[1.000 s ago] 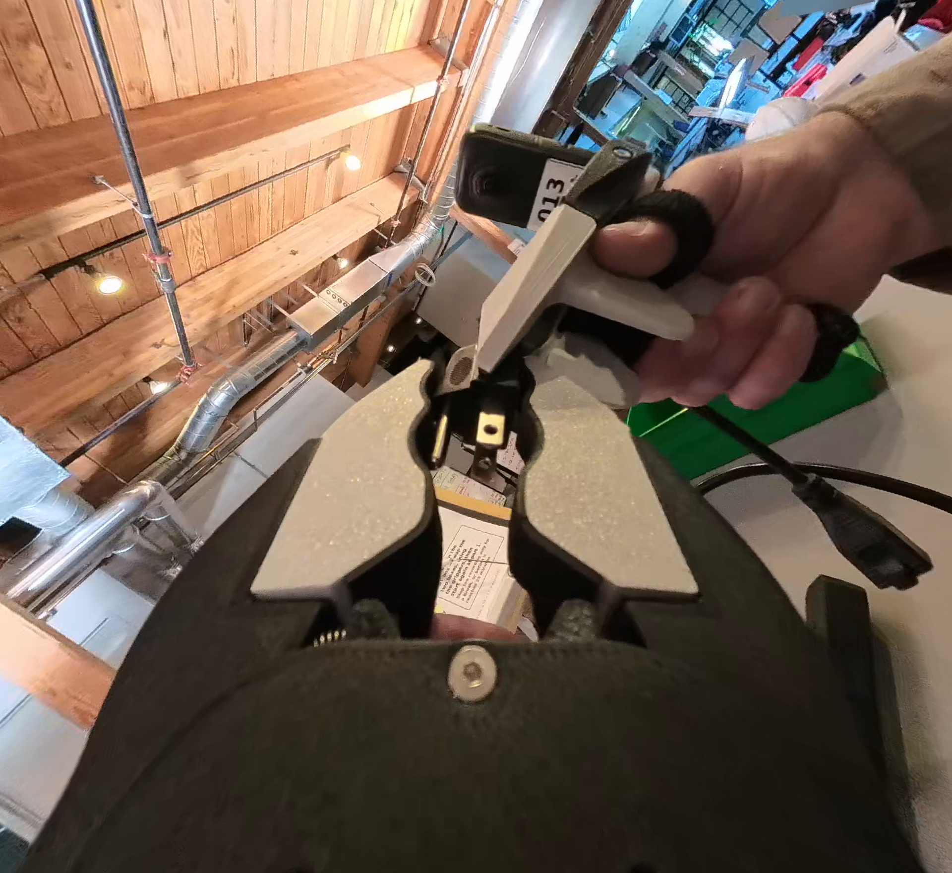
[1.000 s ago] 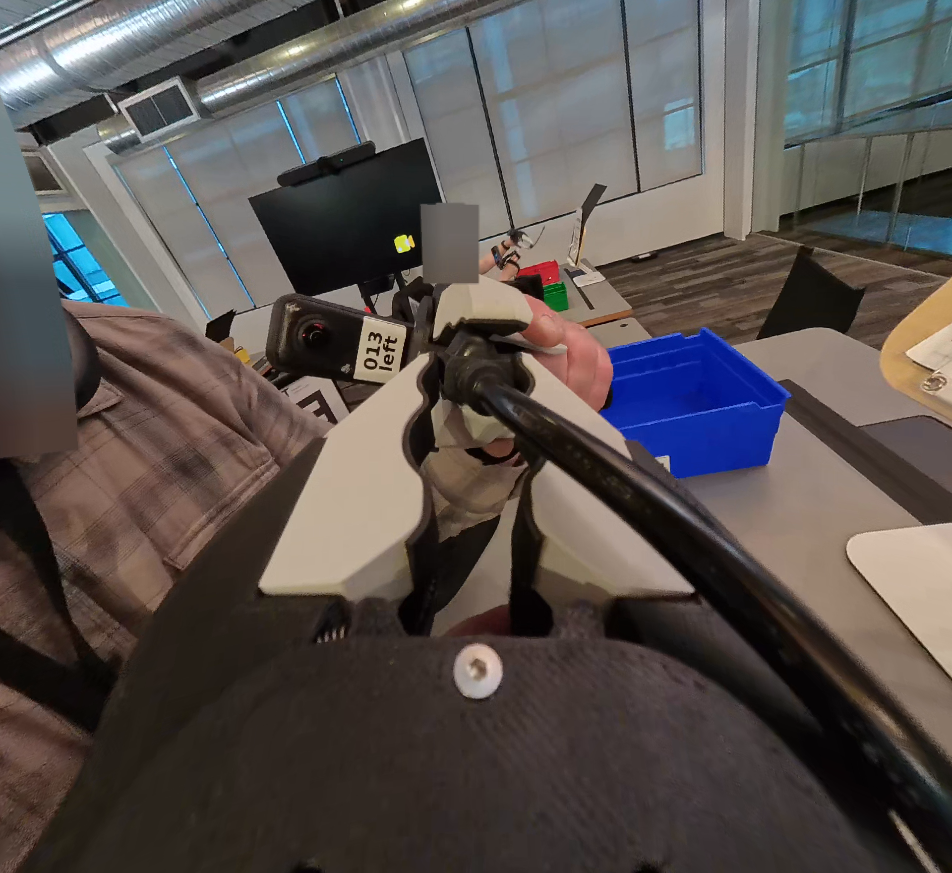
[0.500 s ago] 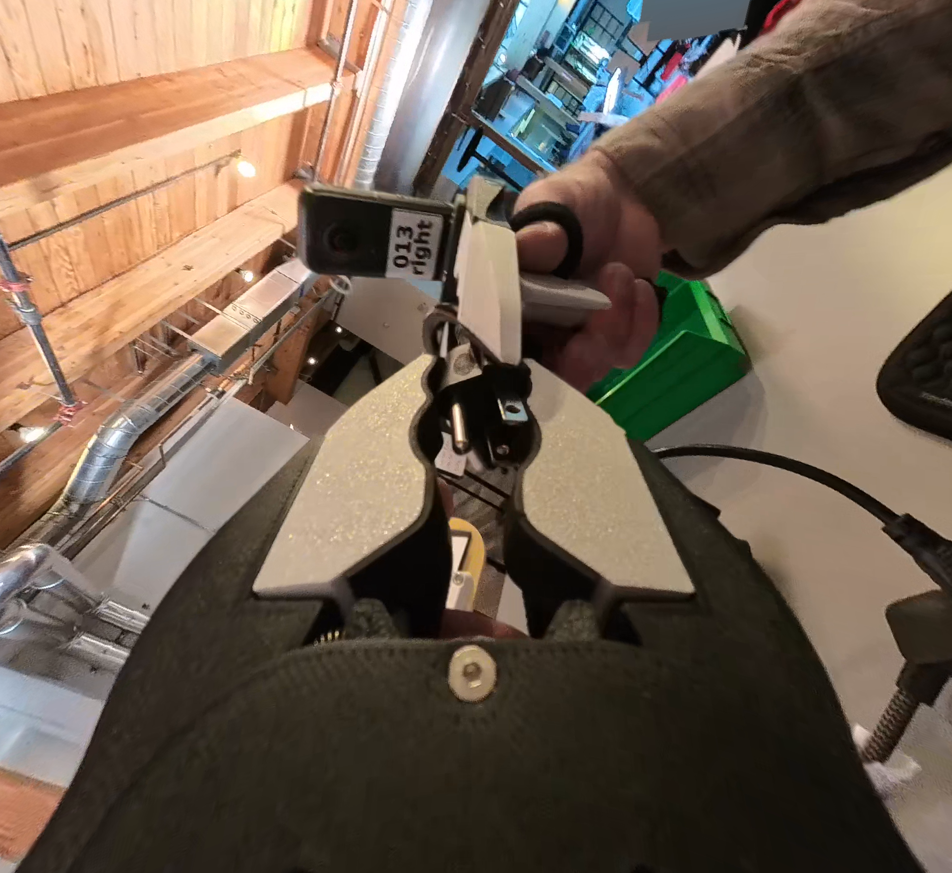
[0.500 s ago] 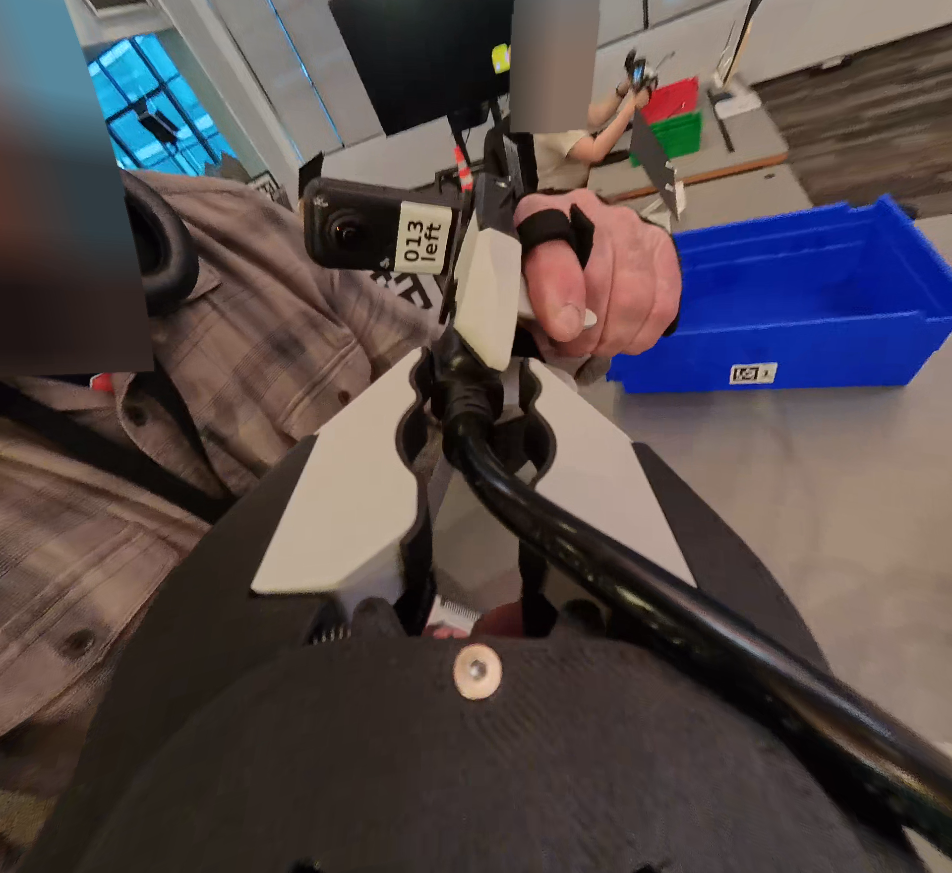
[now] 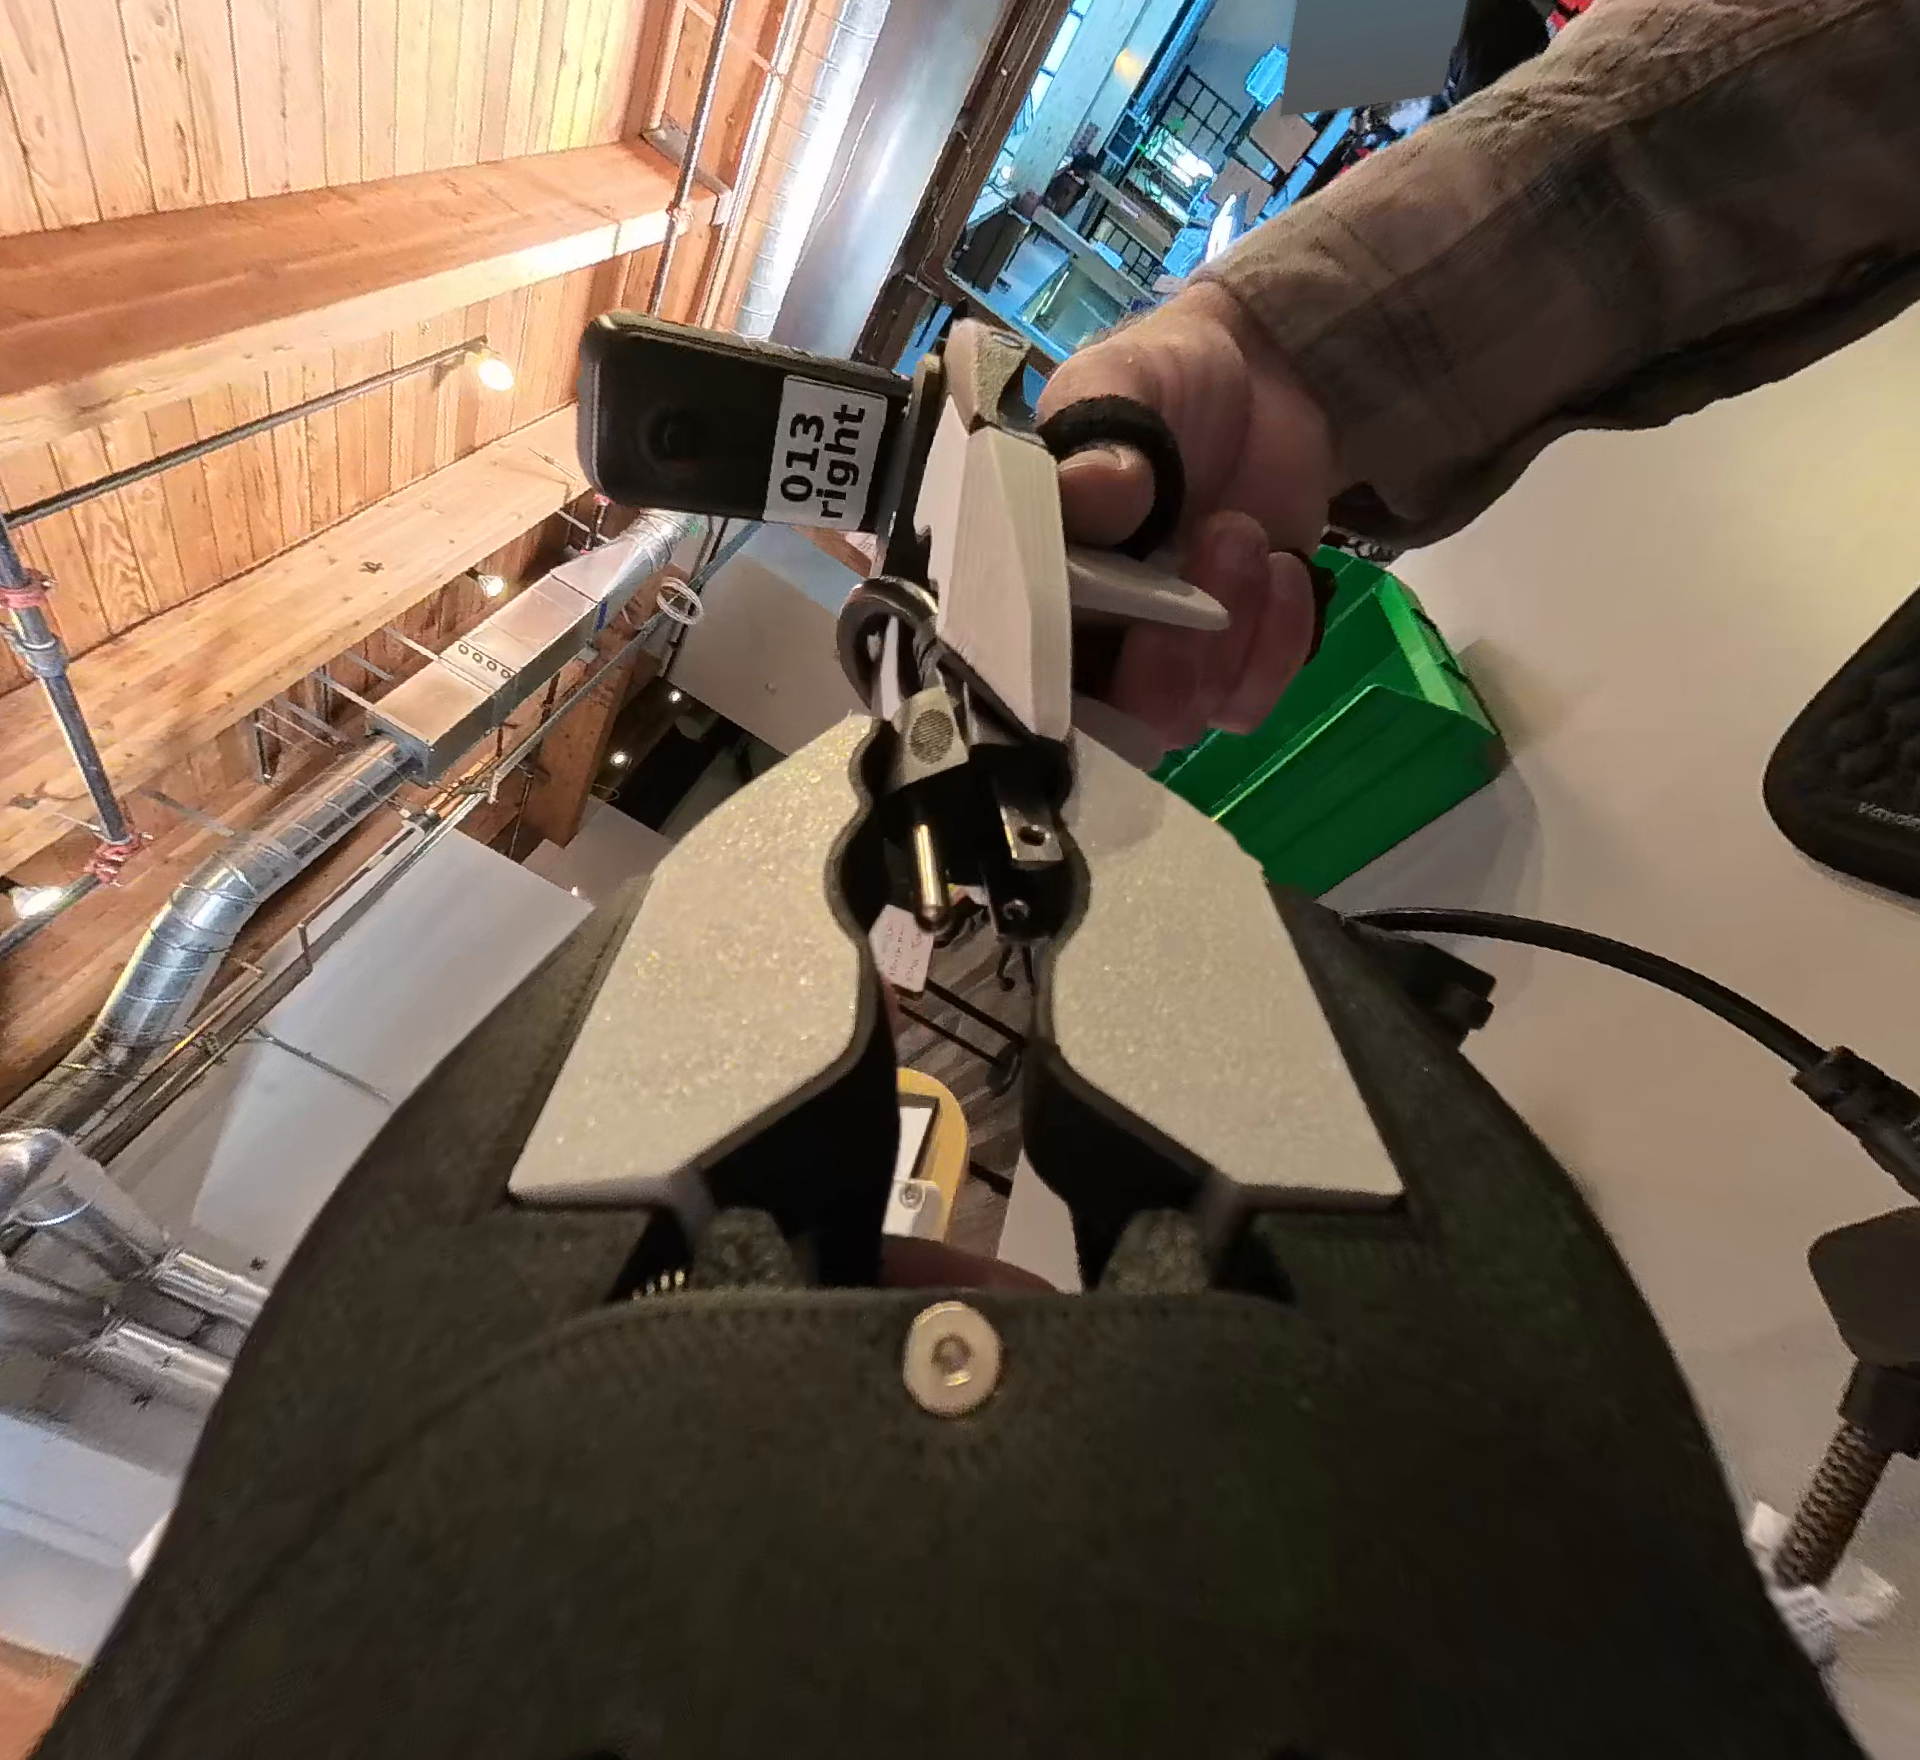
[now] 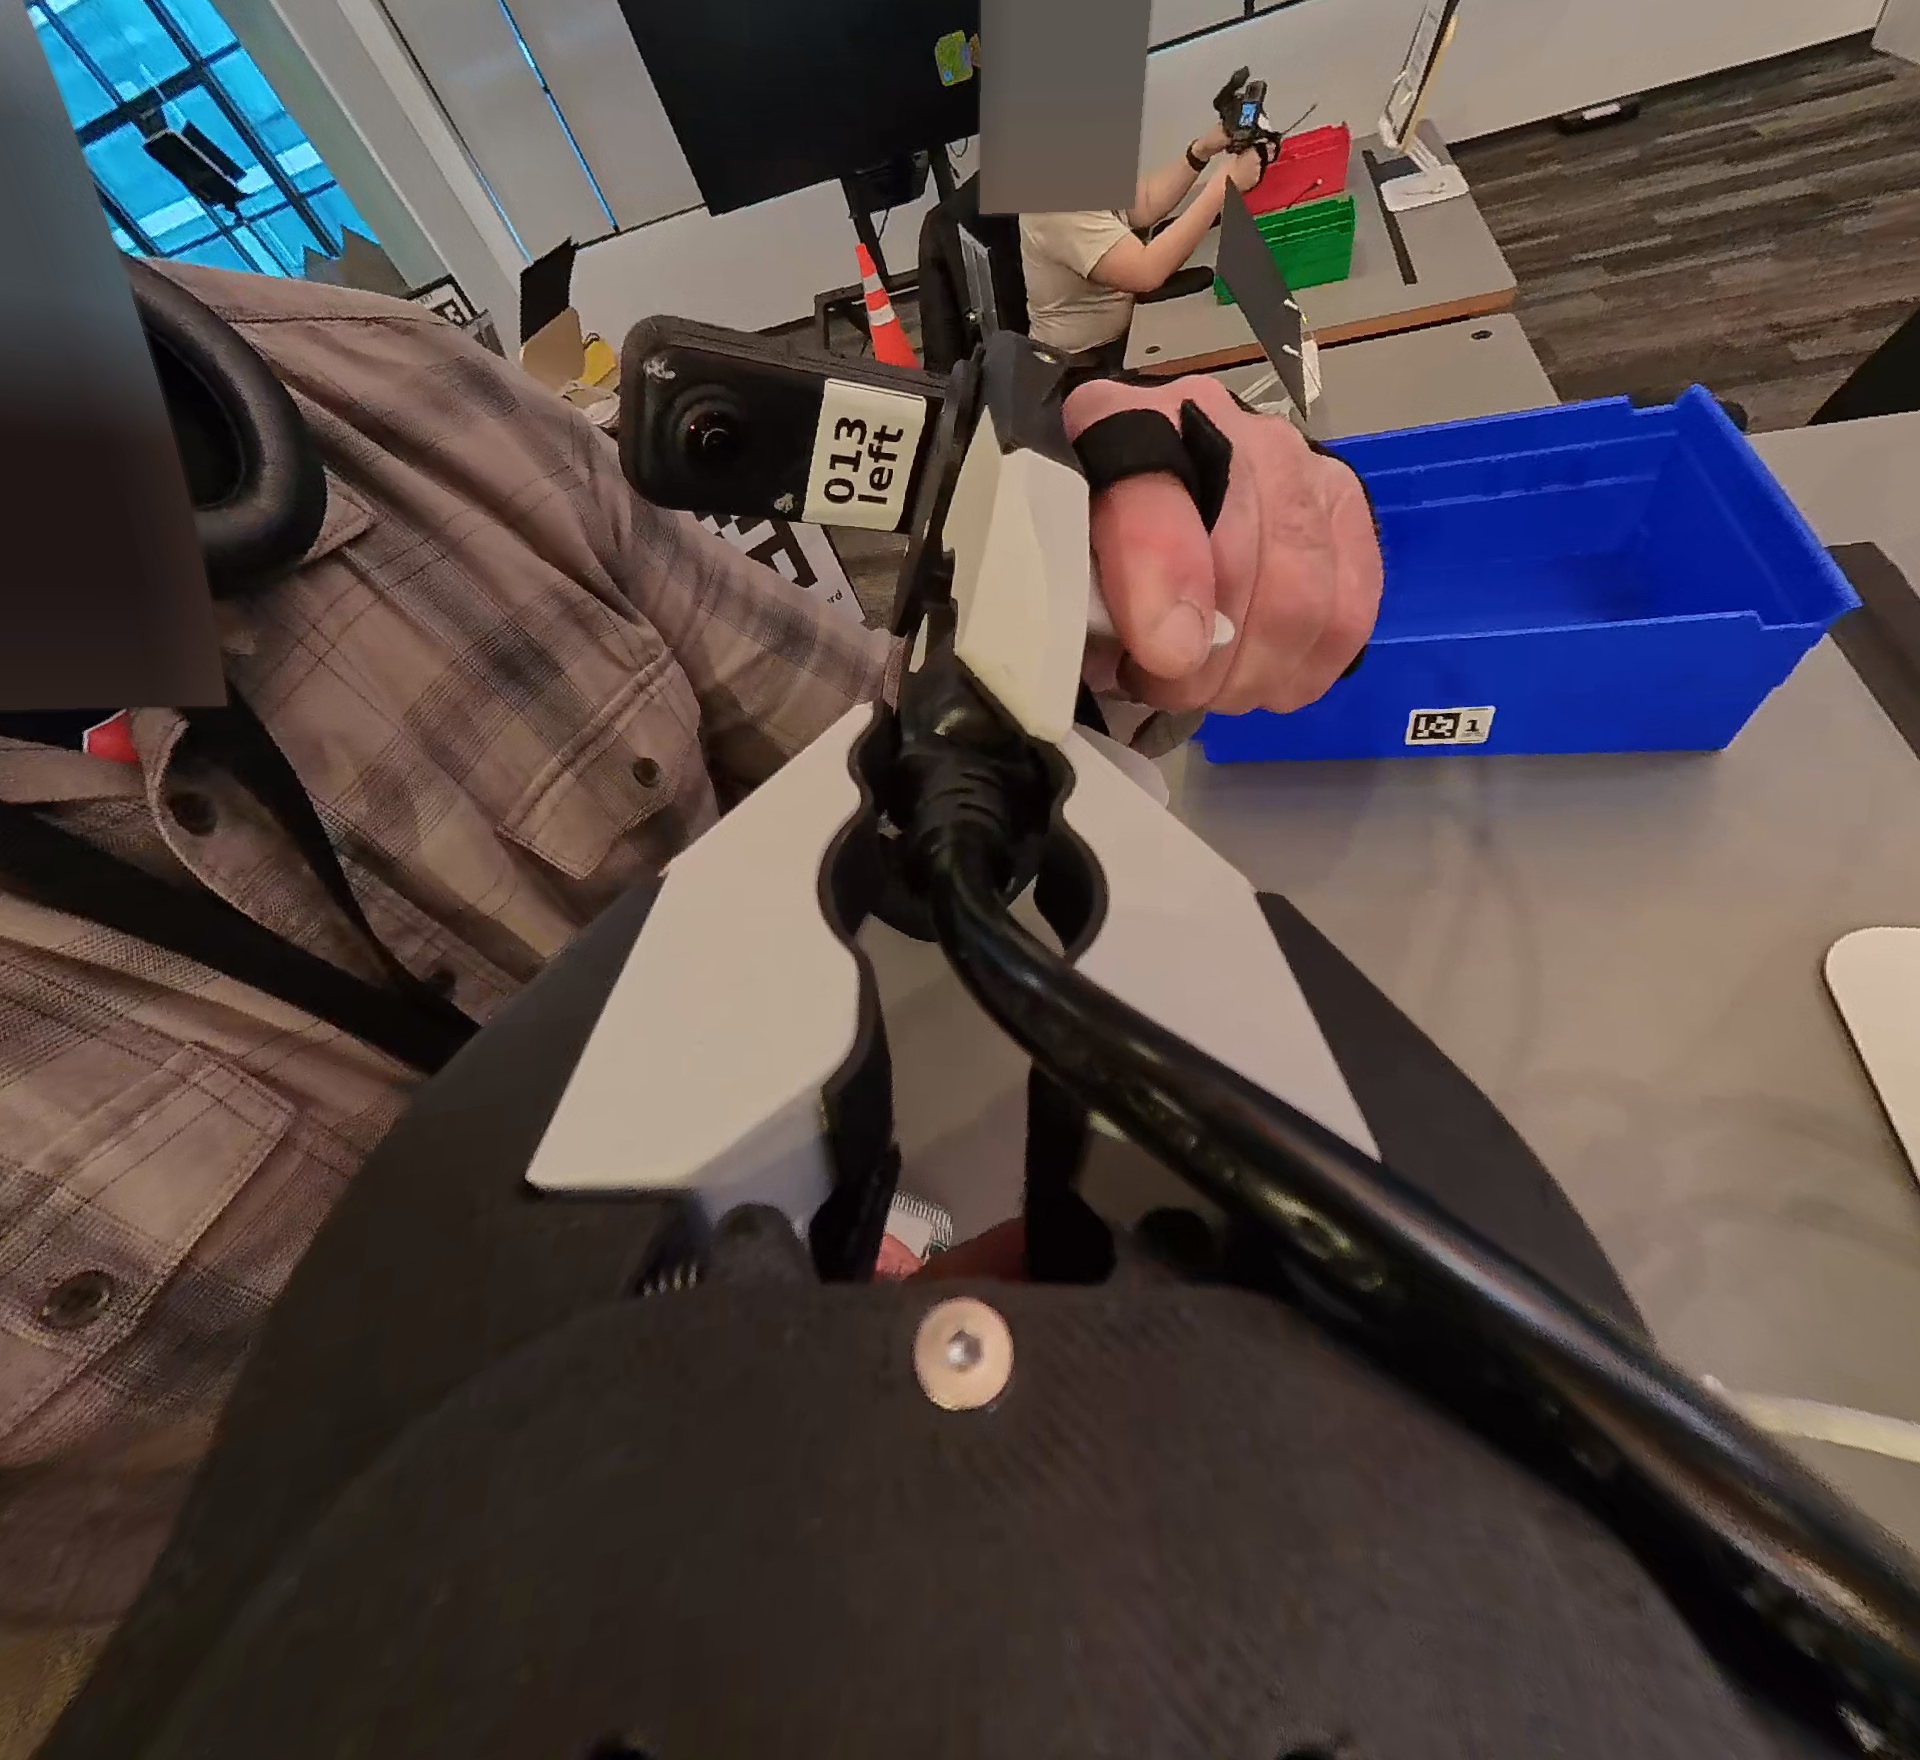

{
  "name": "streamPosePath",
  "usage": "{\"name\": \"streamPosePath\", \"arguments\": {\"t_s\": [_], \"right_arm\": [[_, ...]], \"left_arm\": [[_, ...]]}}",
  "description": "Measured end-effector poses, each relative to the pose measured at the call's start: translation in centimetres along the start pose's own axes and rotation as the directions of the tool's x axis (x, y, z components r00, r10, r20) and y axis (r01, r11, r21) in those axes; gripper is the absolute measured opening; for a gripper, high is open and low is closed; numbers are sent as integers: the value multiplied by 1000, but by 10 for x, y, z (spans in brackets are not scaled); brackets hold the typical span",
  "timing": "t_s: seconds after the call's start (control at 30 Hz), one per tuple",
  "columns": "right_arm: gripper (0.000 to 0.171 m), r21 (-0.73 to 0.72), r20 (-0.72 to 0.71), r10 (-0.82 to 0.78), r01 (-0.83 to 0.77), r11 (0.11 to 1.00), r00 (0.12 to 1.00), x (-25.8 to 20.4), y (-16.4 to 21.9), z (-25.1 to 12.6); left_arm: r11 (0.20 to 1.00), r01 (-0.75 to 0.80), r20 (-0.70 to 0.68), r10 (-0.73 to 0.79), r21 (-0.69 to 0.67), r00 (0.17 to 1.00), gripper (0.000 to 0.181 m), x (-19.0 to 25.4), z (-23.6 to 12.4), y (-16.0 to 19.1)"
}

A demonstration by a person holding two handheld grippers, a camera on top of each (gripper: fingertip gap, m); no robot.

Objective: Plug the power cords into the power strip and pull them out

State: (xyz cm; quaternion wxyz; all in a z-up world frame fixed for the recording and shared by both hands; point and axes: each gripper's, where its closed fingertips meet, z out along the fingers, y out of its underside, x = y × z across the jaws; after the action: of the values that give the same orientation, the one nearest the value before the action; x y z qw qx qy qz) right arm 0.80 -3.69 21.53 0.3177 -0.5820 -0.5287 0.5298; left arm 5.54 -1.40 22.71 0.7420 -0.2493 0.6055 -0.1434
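Observation:
A black three-prong plug (image 5: 1023, 843) sits between the fingertips of my left gripper (image 5: 971, 765), prongs pointing back at the camera. My right gripper (image 6: 961, 775) is shut on the same plug (image 6: 966, 817) from the cord side. Its thick black cord (image 6: 1247, 1128) runs back past the camera to the lower right. The two grippers face each other tip to tip above the table. The right gripper also shows in the left wrist view (image 5: 997, 588), and the left gripper in the right wrist view (image 6: 1013, 588). No power strip is in view.
A green bin (image 5: 1340, 765) and a second black cord with a connector (image 5: 1849, 1087) lie on the white table. A blue bin (image 6: 1558, 588) stands on the grey table behind the left hand. A black clamp screw (image 5: 1839, 1461) is at lower right. A person sits at a far desk (image 6: 1081, 276). The grippers' ends are close to 4 cm from one another.
Both grippers have swung and tilted together with the plug held between them. The backgrounds shifted, while the plug stayed fixed between both pairs of fingers.

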Motion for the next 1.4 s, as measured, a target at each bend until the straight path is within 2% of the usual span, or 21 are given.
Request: {"name": "streamPosePath", "arguments": {"t_s": [0.33, 0.5, 0.57, 0.77, 1.0, 1.23, 1.4], "right_arm": [[22, -22, -71, -25, 24, 999, 997, 4, -3, -10], [23, 11, -28, 37, -36, 999, 999, 2, -2, -9], [31, 29, 0, 70, -70, 997, 998, 1, -2, -9], [24, 38, 19, 71, -72, 997, 997, -1, -1, -9], [23, 6, 40, 86, -86, 996, 995, -3, 4, -8], [23, -1, -17, 39, -39, 999, 999, 0, 10, -12], [22, -16, -87, -9, 7, 1000, 996, 3, 8, -21]], "left_arm": [[999, 32, 19, -32, -13, 999, 28, -3, 4, 5], [999, 31, 19, -30, -9, 999, 25, -2, 3, 4], [1000, 28, 14, -28, -7, 1000, 24, -1, 3, 3], [999, 46, -15, -45, 12, 999, 23, 4, 3, 1], [1000, 25, -31, -24, 14, 999, 22, 9, 3, 2], [999, -37, -22, 36, -14, 999, 24, 12, 5, 6], [999, 10, -22, -11, -36, 1000, 29, 7, 2, 14]]}}
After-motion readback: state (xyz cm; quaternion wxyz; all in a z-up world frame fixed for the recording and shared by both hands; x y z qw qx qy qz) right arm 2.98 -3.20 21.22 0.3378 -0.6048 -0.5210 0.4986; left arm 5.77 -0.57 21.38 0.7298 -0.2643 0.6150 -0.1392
